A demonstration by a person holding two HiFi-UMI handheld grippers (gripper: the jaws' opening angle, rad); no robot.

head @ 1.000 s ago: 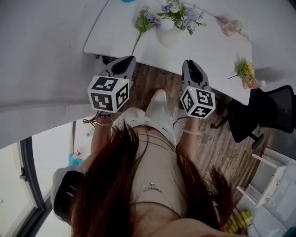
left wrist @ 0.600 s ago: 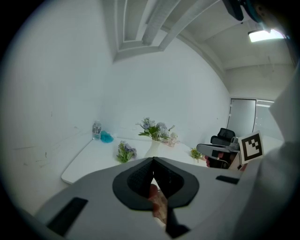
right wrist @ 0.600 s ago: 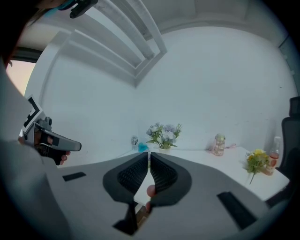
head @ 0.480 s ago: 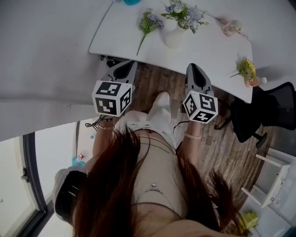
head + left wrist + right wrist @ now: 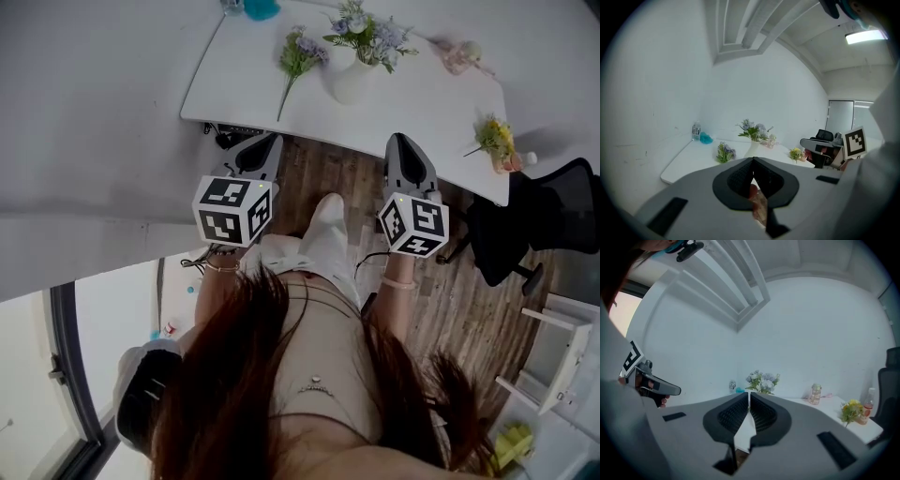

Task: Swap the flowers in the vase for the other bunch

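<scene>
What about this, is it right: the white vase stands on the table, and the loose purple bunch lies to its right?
Not quite. The head view shows the loose purple bunch left of the white vase, which stands on the table.

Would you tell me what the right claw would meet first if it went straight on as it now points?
Most likely the flowers in the white vase, which line up with the tips of the shut right claw; depth is hard to judge.

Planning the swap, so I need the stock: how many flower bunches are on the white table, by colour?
Blue-purple bunch in the vase: 1
Purple bunch, loose: 1
Pale pink bunch: 1
Yellow bunch: 1
Total: 4
</scene>
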